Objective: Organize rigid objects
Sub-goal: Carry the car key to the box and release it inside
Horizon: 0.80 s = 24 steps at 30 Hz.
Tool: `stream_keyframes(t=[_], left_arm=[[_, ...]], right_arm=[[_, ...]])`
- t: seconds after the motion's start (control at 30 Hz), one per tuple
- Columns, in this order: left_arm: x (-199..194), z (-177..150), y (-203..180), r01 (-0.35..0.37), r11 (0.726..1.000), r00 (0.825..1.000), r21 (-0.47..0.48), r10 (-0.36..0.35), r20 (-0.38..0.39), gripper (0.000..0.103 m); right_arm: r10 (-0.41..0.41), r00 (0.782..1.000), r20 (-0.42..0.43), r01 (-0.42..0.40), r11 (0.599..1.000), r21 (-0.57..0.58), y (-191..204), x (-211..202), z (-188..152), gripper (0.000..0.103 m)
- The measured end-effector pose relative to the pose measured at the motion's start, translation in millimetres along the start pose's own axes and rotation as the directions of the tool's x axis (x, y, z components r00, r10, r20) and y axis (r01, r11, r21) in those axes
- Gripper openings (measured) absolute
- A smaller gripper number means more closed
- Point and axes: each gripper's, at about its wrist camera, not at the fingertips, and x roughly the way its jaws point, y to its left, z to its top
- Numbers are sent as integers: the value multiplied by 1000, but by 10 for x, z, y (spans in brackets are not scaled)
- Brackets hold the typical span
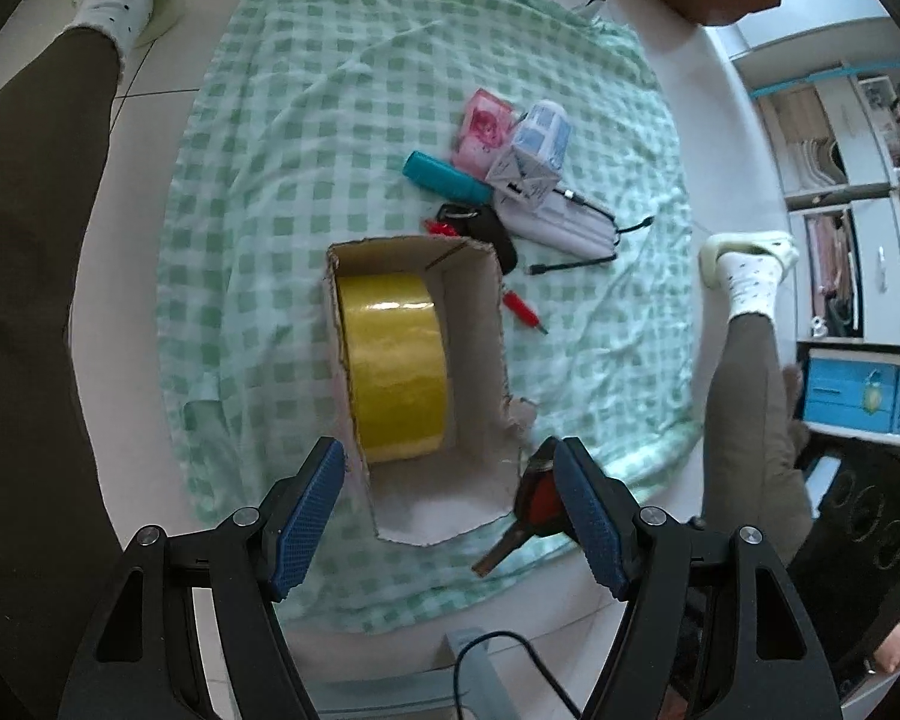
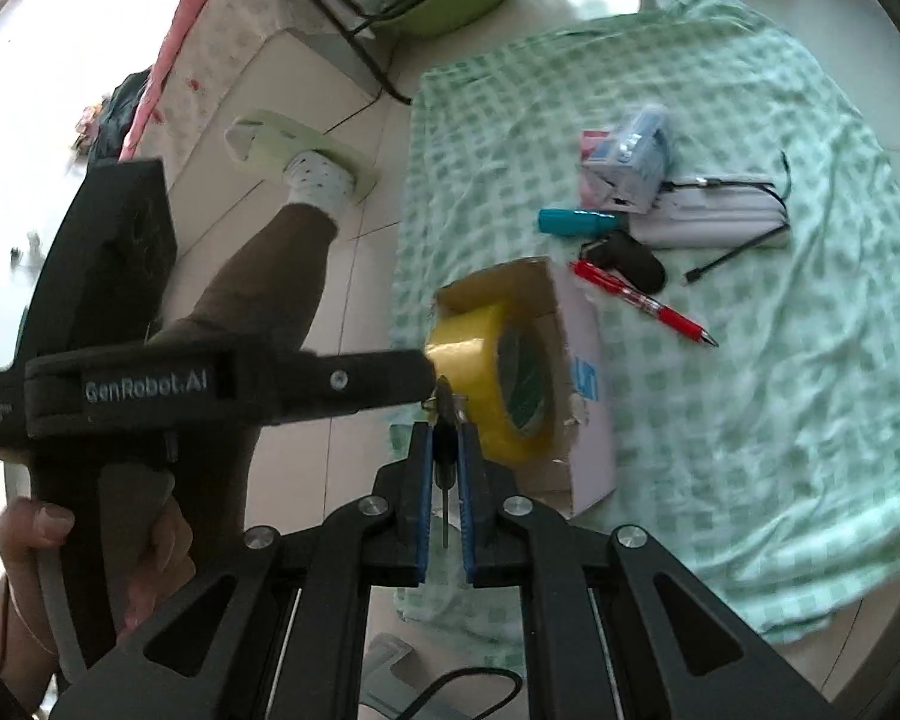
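An open cardboard box (image 1: 477, 324) (image 2: 582, 420) stands on a green checked cloth (image 1: 270, 192) (image 2: 750, 390) with a yellow tape roll (image 1: 393, 360) (image 2: 498, 384) in it. My left gripper (image 1: 450, 468) is open just above the box's near end. My right gripper (image 2: 445, 438) is shut on a key (image 2: 445, 450), held beside the box. That key (image 1: 525, 510) shows under the left gripper's right finger. Beyond the box lie a red pen (image 2: 642, 300) (image 1: 522, 309), a teal tube (image 1: 447, 177) (image 2: 576, 221), a black key fob (image 1: 492, 234) (image 2: 630, 258), small boxes (image 1: 531, 150) (image 2: 627, 156) and a white power bank with cable (image 1: 570, 222) (image 2: 720, 216).
The person's legs and white socks stand at both sides of the cloth (image 1: 114, 0) (image 1: 750, 282). Shelves and blue drawers (image 1: 858, 390) are at the right. A mattress and black rack (image 2: 342, 12) are at the far left in the right wrist view.
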Motion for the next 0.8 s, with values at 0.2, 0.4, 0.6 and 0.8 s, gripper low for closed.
stream_keyframes(t=[0.2, 0.4, 0.6, 0.8], left_arm=[[39, 12, 17, 14, 999, 1000, -41, -15, -10, 71], [41, 47, 153, 85, 988, 996, -130, -88, -13, 71], [95, 28, 150, 94, 988, 995, -119, -98, -30, 71], [173, 44, 48, 110, 987, 992, -114, -116, -45, 70]], right_arm=[[-40, 999, 21, 41, 998, -51, 82, 0, -9, 10], [-48, 999, 17, 49, 996, -68, 96, 34, -13, 10], [-66, 998, -1, 65, 990, -128, 198, 110, -54, 10], [-40, 999, 21, 43, 980, -194, 369, 79, -101, 10]])
